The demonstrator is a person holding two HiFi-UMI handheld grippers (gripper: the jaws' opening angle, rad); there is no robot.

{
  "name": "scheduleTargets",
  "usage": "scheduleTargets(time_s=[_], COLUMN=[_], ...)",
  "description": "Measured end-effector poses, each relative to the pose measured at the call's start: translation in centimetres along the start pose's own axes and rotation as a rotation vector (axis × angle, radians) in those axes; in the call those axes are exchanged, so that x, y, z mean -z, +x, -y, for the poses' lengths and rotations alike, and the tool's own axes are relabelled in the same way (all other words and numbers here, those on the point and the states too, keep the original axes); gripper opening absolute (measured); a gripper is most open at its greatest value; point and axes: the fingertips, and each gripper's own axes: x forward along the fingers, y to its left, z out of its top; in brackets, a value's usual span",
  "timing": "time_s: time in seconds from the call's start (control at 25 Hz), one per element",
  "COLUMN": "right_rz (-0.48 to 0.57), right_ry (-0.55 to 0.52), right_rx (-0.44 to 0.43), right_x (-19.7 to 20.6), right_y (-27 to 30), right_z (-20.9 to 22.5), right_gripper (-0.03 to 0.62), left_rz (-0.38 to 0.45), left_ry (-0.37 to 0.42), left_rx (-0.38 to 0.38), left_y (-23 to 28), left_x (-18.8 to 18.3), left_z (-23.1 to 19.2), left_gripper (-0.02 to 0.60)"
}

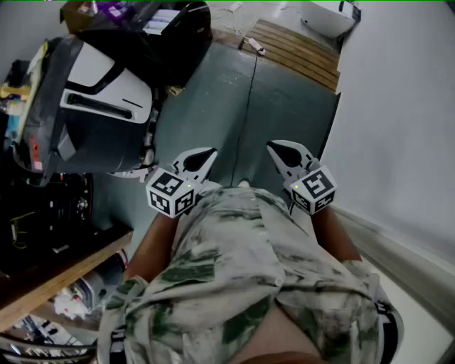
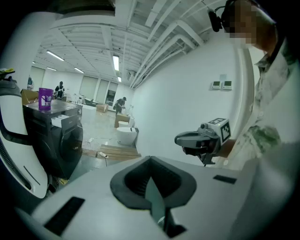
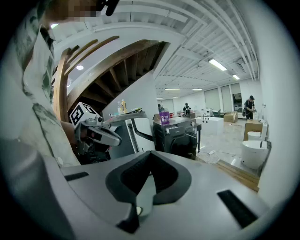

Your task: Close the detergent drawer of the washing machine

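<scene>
The black washing machine [image 1: 174, 32] stands at the far end of the grey floor, seen also in the left gripper view [image 2: 54, 138] and the right gripper view [image 3: 180, 133]. A purple box [image 2: 45, 99] sits on top of it. A pale drawer front [image 2: 61, 121] seems to stick out near its top; the detail is too small to be sure. My left gripper [image 1: 206, 153] and right gripper [image 1: 274, 147] are held close to the person's chest, far from the machine. Both are shut and hold nothing. Each one shows in the other's view: the right gripper [image 2: 187, 139], the left gripper [image 3: 110, 137].
A large white and grey appliance [image 1: 99, 99] stands at the left next to the washer. A wooden pallet [image 1: 298, 46] and a white tub [image 1: 327, 18] lie at the back right, beside the white wall [image 1: 405, 121]. A wooden shelf [image 1: 57, 274] juts in at lower left.
</scene>
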Motion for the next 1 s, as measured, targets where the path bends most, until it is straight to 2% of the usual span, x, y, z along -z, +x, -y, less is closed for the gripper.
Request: scheduleTargets(time_s=[0.6, 0.72, 1.0], right_rz=[0.01, 0.008, 0.009], right_ry=[-0.032, -0.03, -0.016], right_rx=[0.008, -0.003, -0.002], right_x=[-0.5, -0.8, -1.6], right_y=[0.4, 1.5, 4.9], right_z=[1.3, 1.5, 3.5], right_gripper=[0.026, 0.096, 0.098], left_rz=[0.014, 0.012, 0.002], left_ry=[-0.025, -0.044, -0.036], left_rx=[-0.034, -0.047, -0.065], left_y=[-0.2, -0.4, 0.9], left_x=[-0.4, -0.2, -0.8], left_z=[-1.1, -2.1, -5.3], left_gripper=[0.023, 0.023, 0.023])
